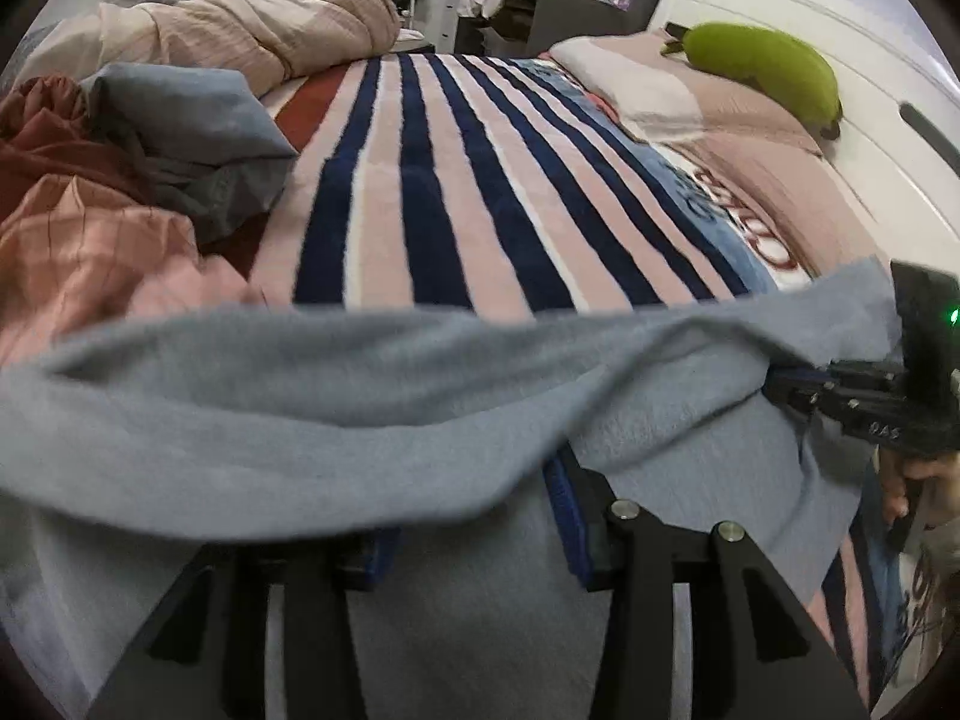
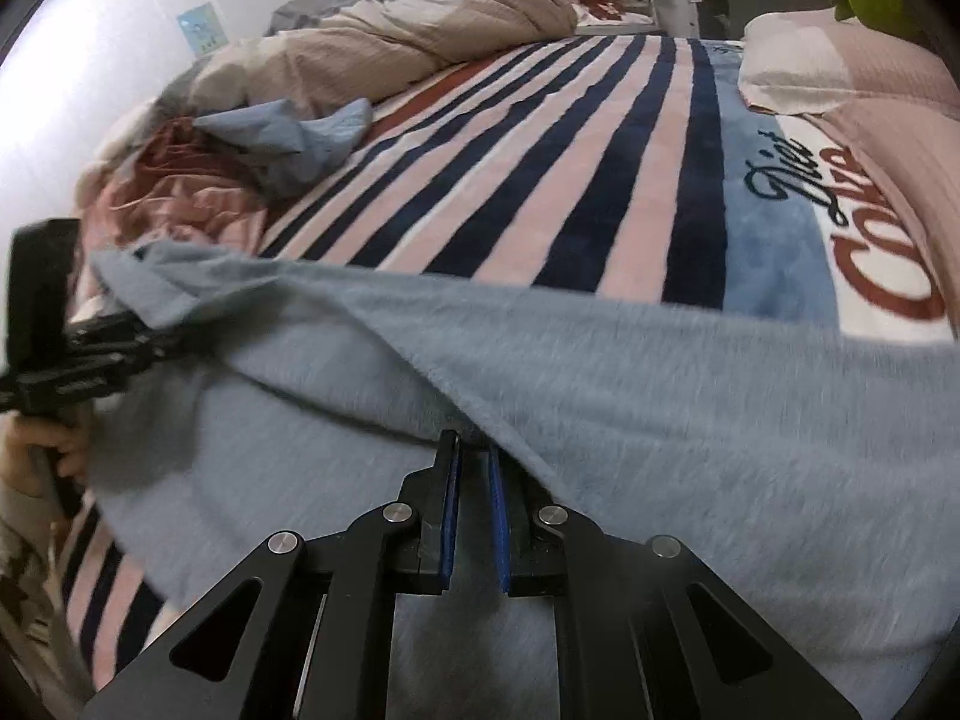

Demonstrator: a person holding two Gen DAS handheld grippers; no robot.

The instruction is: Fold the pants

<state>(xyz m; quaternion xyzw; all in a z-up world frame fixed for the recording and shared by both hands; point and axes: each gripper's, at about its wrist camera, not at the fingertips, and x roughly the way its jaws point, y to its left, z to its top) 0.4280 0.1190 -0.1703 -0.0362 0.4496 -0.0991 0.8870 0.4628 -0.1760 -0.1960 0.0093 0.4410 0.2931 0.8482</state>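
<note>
Light grey-blue pants [image 1: 312, 420] lie across the near part of a striped blanket [image 1: 432, 180]; they also fill the right wrist view [image 2: 660, 390]. My left gripper [image 1: 474, 516] is under a raised fold of the pants, its fingertips hidden by the cloth; it appears in the right wrist view [image 2: 174, 330] pinching a corner. My right gripper [image 2: 474, 450] has its blue pads close together on the pants' folded edge. It shows at the right of the left wrist view [image 1: 774, 384], clamped on the fabric.
A pile of pink, rust and grey clothes [image 1: 108, 180] lies at the left. A beige duvet [image 1: 270, 18] is at the far end. Pillows [image 1: 690, 102] and a green banana plush [image 1: 768, 66] sit by the white headboard [image 1: 840, 60].
</note>
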